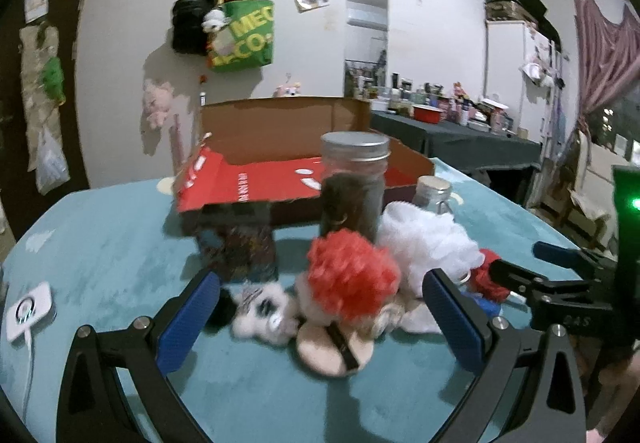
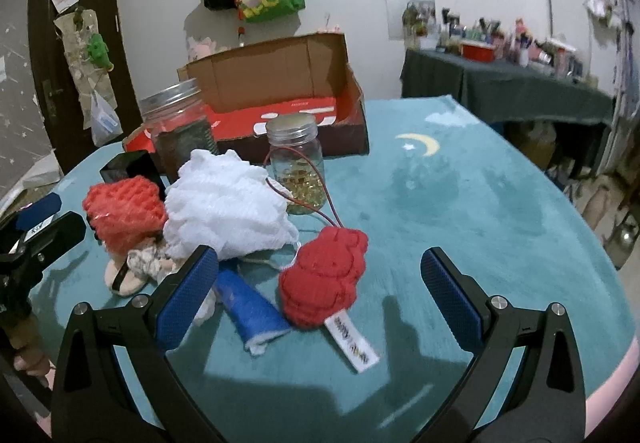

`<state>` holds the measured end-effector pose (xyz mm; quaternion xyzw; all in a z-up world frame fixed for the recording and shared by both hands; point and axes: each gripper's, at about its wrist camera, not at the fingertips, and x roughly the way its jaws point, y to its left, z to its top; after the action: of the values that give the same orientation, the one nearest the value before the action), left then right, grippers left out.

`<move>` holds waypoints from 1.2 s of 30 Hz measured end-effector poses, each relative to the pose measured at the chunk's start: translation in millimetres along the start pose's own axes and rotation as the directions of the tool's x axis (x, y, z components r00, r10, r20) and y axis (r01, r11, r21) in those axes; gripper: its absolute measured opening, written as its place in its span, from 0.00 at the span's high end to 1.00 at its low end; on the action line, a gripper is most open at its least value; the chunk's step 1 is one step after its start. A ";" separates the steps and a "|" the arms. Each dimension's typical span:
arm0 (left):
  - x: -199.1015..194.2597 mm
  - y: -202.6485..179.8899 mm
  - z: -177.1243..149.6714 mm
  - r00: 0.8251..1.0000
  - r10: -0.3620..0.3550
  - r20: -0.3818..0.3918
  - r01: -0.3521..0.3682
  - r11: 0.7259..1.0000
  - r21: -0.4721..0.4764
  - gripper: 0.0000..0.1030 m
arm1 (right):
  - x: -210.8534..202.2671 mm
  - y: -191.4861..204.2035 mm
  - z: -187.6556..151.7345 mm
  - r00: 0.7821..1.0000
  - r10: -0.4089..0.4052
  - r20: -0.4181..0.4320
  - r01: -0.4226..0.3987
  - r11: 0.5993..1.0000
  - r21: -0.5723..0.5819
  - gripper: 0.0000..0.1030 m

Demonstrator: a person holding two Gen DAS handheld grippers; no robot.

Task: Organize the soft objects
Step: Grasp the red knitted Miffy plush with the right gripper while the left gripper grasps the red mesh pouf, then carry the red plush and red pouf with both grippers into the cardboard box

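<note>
A pile of soft things lies on the teal blanket. A doll with red knitted hair (image 1: 352, 279) (image 2: 124, 211) lies with its feet toward me, beside a small black-and-white plush (image 1: 264, 309). Behind it sits a white fluffy pouf (image 1: 428, 239) (image 2: 228, 203). A red knitted ornament (image 2: 324, 279) with a white tag and red cord lies beside a blue tube (image 2: 250, 307). My left gripper (image 1: 320, 317) is open, its blue pads either side of the doll. My right gripper (image 2: 320, 291) is open around the red ornament. The open red cardboard box (image 1: 280, 179) (image 2: 280, 99) stands behind.
A tall dark jar with a metal lid (image 1: 354, 183) (image 2: 180, 131) and a small glass jar of yellow beads (image 2: 296, 163) stand by the box. A patterned dark box (image 1: 244, 247) sits under the box flap. A white charger puck (image 1: 28, 311) lies left. A cluttered side table (image 2: 500, 83) is behind.
</note>
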<state>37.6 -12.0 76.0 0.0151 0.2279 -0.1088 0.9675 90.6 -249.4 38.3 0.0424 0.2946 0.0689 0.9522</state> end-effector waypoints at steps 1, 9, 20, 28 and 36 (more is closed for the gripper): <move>4.3 -0.8 3.4 1.000 -0.006 -0.012 0.006 1.000 0.001 0.00 | 5.0 -1.0 3.0 1.000 -0.003 -0.019 0.003 1.000 -0.006 0.00; 41.9 2.2 10.4 0.990 -0.050 -0.130 0.046 0.998 -0.031 0.09 | 17.9 -7.1 3.0 0.995 0.056 -0.088 -0.057 0.998 -0.009 0.21; 50.1 -4.4 2.4 0.978 -0.098 -0.184 0.098 0.995 -0.005 0.49 | 21.2 -28.4 -6.6 0.979 0.178 -0.097 -0.166 0.979 0.115 0.65; 30.6 1.7 5.5 0.988 -0.066 -0.137 0.067 0.998 0.002 0.50 | 10.1 -34.1 -0.5 0.982 0.181 -0.050 -0.173 0.976 0.131 0.66; 18.9 39.7 12.7 0.986 -0.046 -0.160 0.038 0.998 -0.054 0.50 | 13.2 -45.5 5.7 0.979 0.196 -0.064 -0.184 0.970 0.157 0.66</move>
<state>68.2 21.9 78.2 -0.0054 0.3083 -0.1217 0.9435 109.4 -292.5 30.2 0.1394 0.3307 0.1389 0.9230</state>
